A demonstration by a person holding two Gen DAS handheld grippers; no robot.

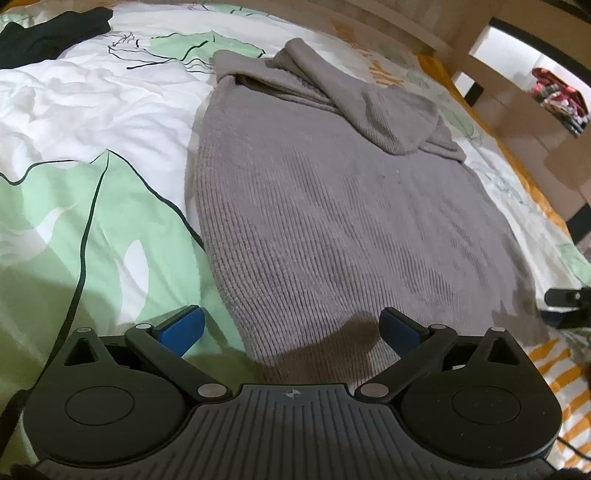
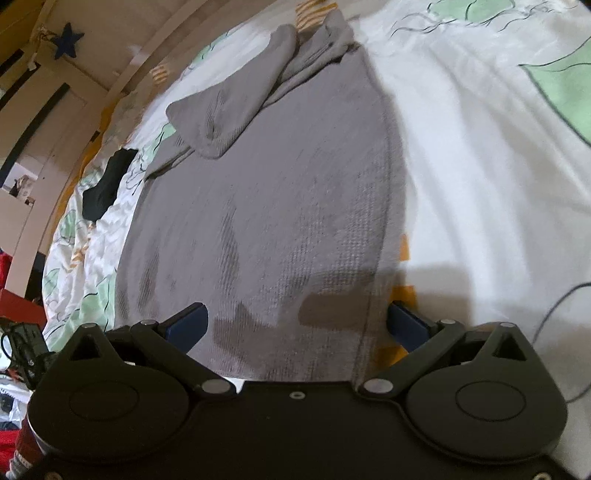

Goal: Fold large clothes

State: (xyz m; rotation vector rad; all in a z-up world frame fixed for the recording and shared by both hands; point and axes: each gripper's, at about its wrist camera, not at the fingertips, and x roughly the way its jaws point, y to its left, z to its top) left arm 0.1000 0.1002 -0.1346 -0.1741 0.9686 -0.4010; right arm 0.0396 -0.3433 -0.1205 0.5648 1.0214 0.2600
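Note:
A grey ribbed knit sweater (image 1: 332,206) lies flat on the bed, its sleeves folded across the far end (image 1: 373,110). My left gripper (image 1: 291,326) is open just above the sweater's near left hem corner, holding nothing. In the right wrist view the same sweater (image 2: 280,206) stretches away, sleeve folded over (image 2: 236,107). My right gripper (image 2: 297,323) is open over the near right hem, straddling the sweater's side edge, holding nothing.
The bed cover (image 1: 92,221) is white with green leaf shapes and orange stripes. A black garment (image 1: 48,33) lies at the far corner, which also shows in the right wrist view (image 2: 107,184). A wooden bed frame (image 1: 517,122) runs along the right. A thin cable (image 2: 554,310) crosses the cover.

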